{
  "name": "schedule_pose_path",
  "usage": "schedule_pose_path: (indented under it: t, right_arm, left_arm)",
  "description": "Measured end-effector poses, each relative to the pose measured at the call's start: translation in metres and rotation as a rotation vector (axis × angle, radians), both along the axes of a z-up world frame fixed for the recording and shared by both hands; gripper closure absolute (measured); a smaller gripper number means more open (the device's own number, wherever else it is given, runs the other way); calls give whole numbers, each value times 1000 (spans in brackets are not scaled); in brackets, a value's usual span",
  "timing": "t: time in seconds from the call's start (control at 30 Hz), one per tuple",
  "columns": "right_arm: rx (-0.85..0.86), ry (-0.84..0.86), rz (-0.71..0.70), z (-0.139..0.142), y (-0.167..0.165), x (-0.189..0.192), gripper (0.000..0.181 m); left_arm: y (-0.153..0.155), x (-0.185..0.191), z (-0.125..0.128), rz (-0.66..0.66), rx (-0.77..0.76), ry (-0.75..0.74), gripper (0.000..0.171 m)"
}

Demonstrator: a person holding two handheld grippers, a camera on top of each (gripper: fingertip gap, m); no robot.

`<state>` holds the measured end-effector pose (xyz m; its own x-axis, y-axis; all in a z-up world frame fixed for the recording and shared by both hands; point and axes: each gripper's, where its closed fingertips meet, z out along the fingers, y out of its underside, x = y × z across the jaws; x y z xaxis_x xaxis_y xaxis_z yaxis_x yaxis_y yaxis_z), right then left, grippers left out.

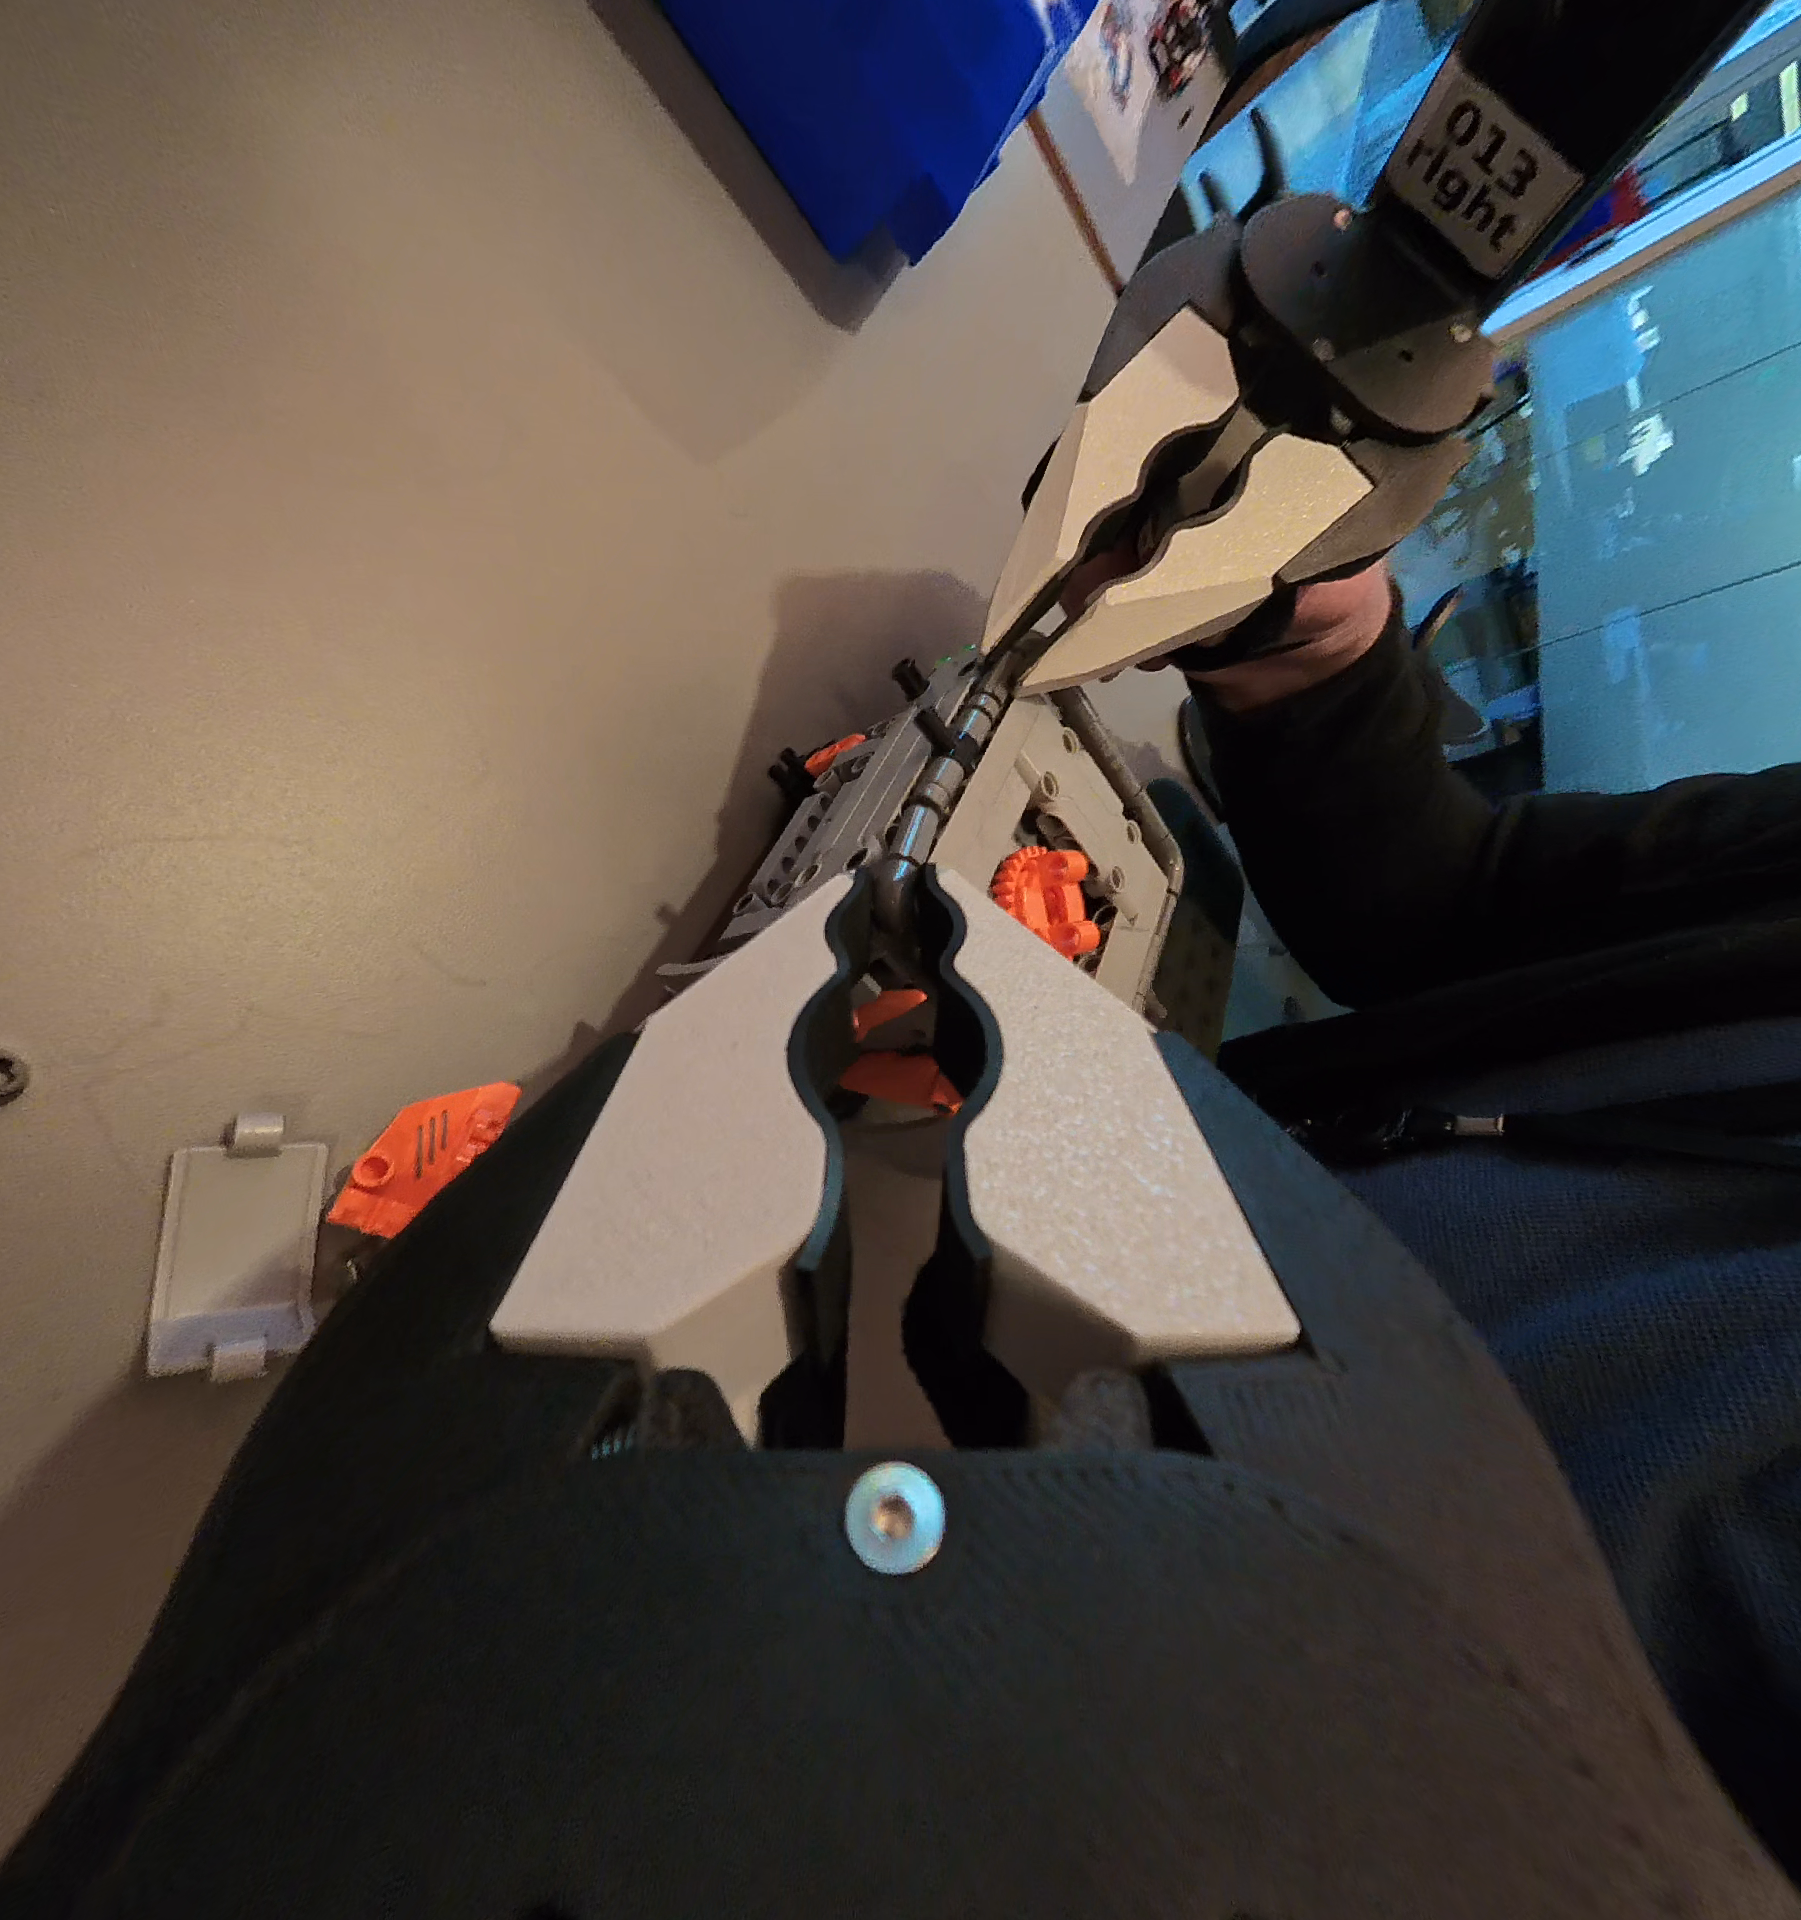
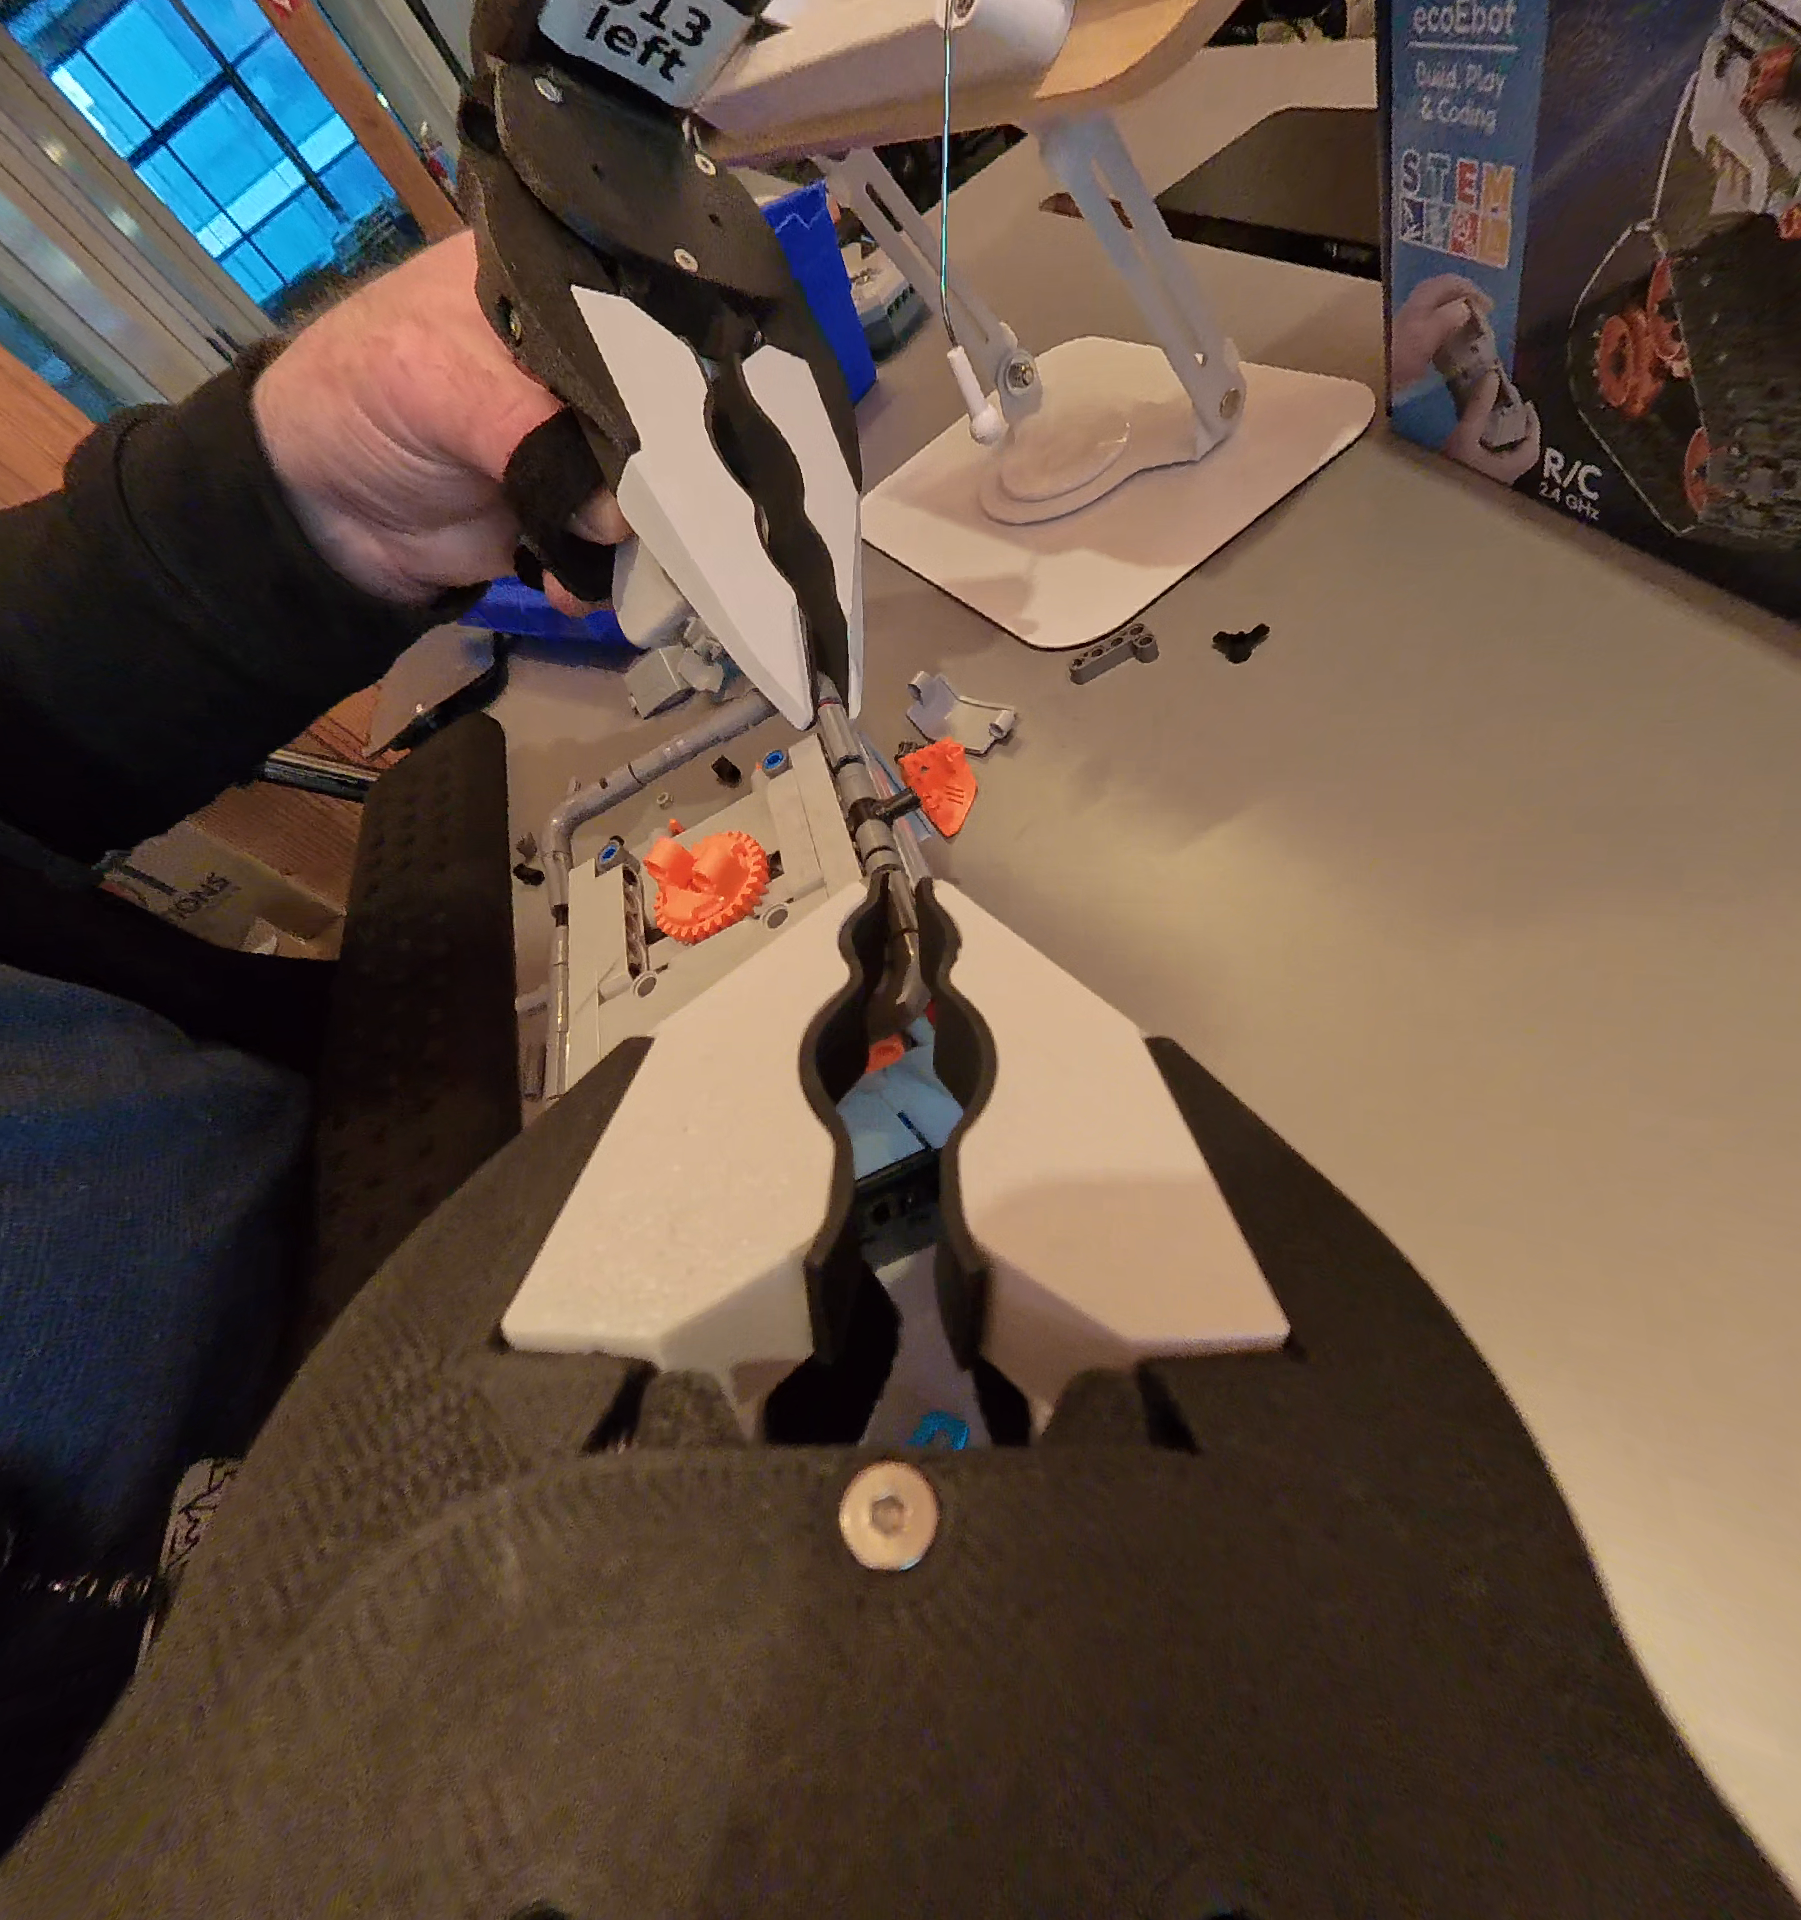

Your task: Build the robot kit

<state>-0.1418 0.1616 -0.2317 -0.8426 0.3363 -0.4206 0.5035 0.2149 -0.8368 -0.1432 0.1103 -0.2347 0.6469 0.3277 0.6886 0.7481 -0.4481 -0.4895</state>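
Grip at both ends: left hand-held gripper [image 1: 898, 904] and right hand-held gripper [image 2: 901, 914] each clamp the grey segmented rod [image 1: 953, 764] bordering the grey-and-orange brick model [image 2: 709, 883] on the desk [image 2: 1291, 935].

Black hand-held gripper [image 1: 896, 894] with white fingers [image 1: 688, 1143], silver screw [image 1: 894, 1519], black sleeve [image 1: 1498, 862].

Two grippers [image 1: 894, 894] [image 2: 901, 894], one orange gear [image 2: 707, 885], one box [image 2: 1623, 260].

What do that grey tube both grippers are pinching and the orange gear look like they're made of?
Grey tube: probably glossy moulded plastic, judging by its ribbed segments and soft highlights, though metal isn't excluded. Orange gear: matte plastic, uniform colour, crisp moulded teeth.
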Motion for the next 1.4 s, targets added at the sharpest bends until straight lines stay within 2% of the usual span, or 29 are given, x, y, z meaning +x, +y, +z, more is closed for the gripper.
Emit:
schedule_pose_path:
  t: [0.2,0.3,0.67,0.9,1.17,1.4]
  right_arm:
    - [-7,20,-10,0,0,0,180]
    - [-30,20,-17,0,-1,-1,180]
    - [-68,30,-25,0,-1,-1,180]
    - [-69,55,-29,0,0,0,180]
    - [-76,61,-26,0,0,0,180]
    - [-76,67,-24,1,-2,0,180]
  left_arm:
    - [-1,1,-1,-44,-131,13,165]
    - [-1,0,-2,-55,-148,14,165]
    - [1,-1,-1,14,43,-112,166]
    - [2,-1,-1,44,57,-73,166]
    - [4,-3,-2,124,190,-107,165]
    - [4,-3,-2,128,251,-108,165]
